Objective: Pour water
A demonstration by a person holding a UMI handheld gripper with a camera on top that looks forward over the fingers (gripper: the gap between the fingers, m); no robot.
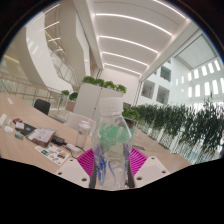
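Note:
A clear plastic water bottle (111, 152) with a green cap end and a blue-printed label stands upright between my fingers, raised above the table. My gripper (112, 160) is shut on it: both magenta pads (91, 160) press against its sides. The bottle's lower part is hidden below the fingers. No cup or other vessel shows in the gripper view.
A light wooden table (25, 140) lies below at the left, carrying papers and small items (45, 135). A black chair (42, 105) stands behind it. White planter boxes with green plants (100, 95) stand ahead, and a long hedge of plants (185, 125) runs to the right.

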